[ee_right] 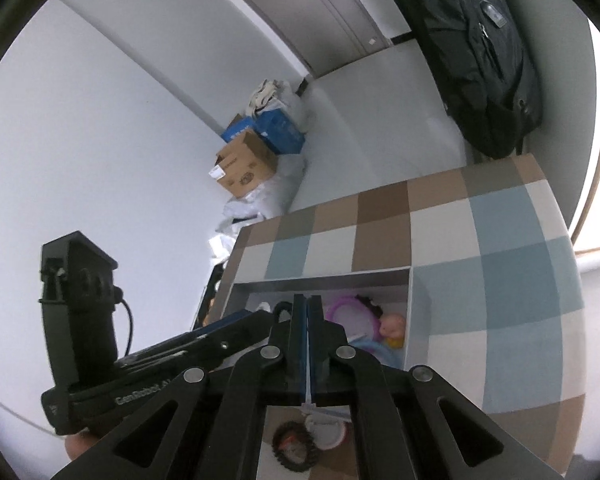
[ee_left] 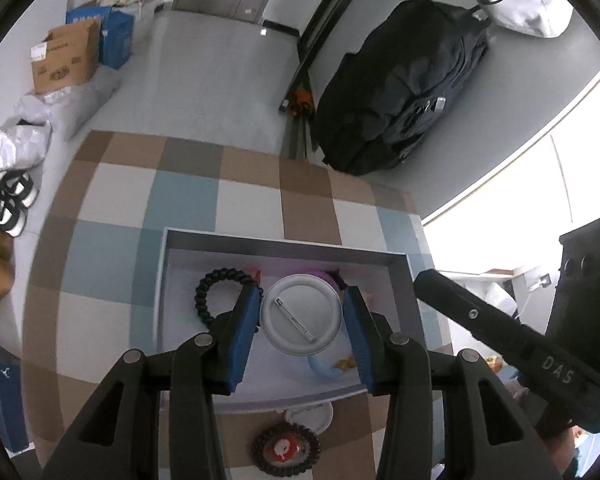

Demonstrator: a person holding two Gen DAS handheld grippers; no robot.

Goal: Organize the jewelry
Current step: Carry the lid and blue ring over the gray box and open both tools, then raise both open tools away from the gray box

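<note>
- The pin badge [ee_left: 301, 316], pin side up, is gripped between the left claw [ee_left: 302, 312] pads above the box [ee_left: 400, 280].
- The right claw [ee_right: 308, 320] is fully closed, empty.

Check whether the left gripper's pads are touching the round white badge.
Touching: in the left wrist view the blue pads of the left gripper meet the badge rim on both sides.

My left claw [ee_left: 302, 316]: black arms, blue pads. Between them, silver-grey round badge [ee_left: 301, 312]. Black beaded bracelet [ee_left: 216, 292] at 9 o'clock of it. Tray [ee_left: 284, 240] grey-white. Tablecloth [ee_left: 188, 200] checked brown, white, pale blue.
</note>
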